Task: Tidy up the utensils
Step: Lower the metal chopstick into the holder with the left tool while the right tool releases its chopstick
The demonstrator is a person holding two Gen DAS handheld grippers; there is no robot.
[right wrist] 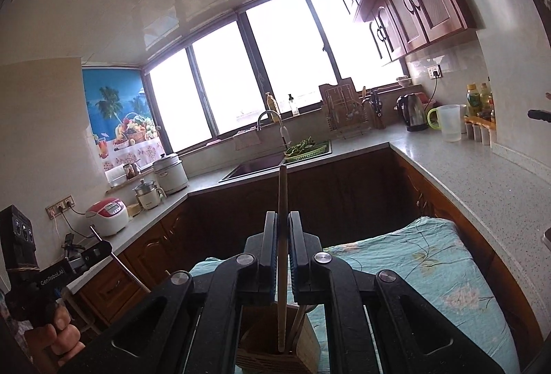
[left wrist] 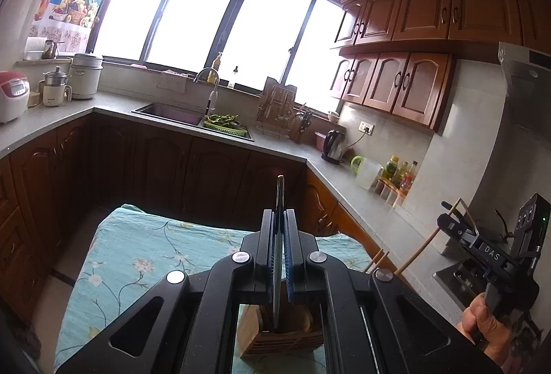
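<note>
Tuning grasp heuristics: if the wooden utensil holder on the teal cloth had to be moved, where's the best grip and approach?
Likely the rim of the wooden holder, from straight above: a jaw each side of one wall. It sits upright and open-topped, and looks too wide to span. The wooden stick and the metal utensil stand in it, so pick the freest wall.

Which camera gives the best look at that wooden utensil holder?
The left wrist view: the wooden holder shows its slatted front between the jaws, on the floral cloth. The right wrist view shows the same holder from above, mostly hidden by the gripper.
</note>
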